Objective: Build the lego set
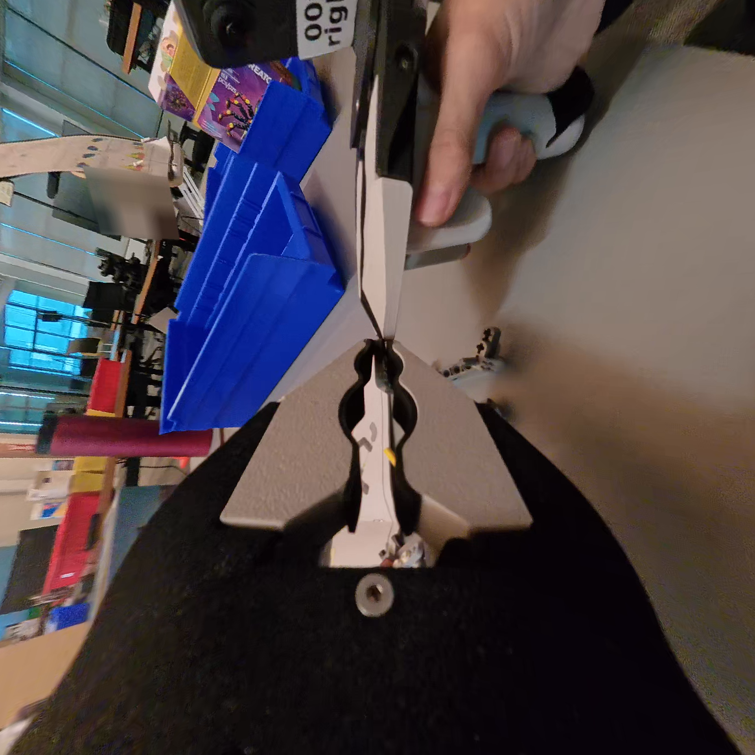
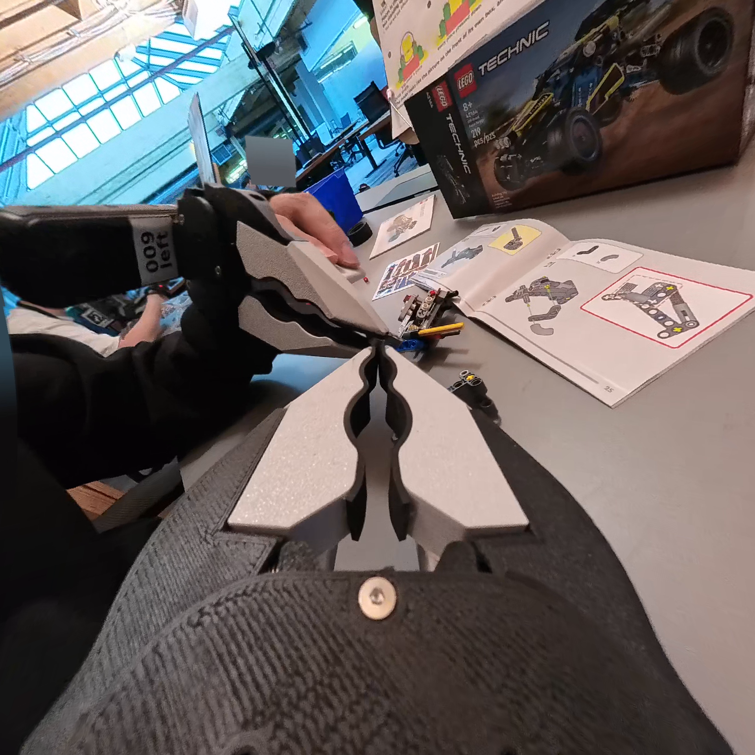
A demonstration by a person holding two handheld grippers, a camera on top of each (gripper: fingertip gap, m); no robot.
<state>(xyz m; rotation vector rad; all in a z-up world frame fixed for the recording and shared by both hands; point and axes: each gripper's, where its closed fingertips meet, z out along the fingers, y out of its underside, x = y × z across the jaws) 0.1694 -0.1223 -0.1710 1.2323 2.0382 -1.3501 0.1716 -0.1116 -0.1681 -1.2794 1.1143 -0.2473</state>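
Note:
In the left wrist view my left gripper (image 1: 382, 347) is shut on a small dark piece (image 1: 384, 375) that sits just behind its fingertips. My right gripper (image 1: 384, 333) comes in from above, and its tips meet the left gripper's tips. In the right wrist view my right gripper (image 2: 378, 353) is shut, with its pads together at the tips. The left gripper (image 2: 386, 336) reaches in from the left, tip to tip with it. Just beyond lie a blue piece (image 2: 412, 345) and a part-built dark assembly with a yellow axle (image 2: 429, 310). The open instruction booklet (image 2: 592, 310) lies to the right.
Blue bins (image 1: 253, 286) and set boxes (image 1: 212, 81) stand along the table edge. A grey assembly with black pins (image 1: 478, 359) lies close by. A small black piece (image 2: 470, 380), a sticker sheet (image 2: 408, 269), a black tyre (image 2: 359, 233) and the set's box (image 2: 592, 102) are on the grey table (image 2: 613, 490). The tips of both grippers are at nearly the same place.

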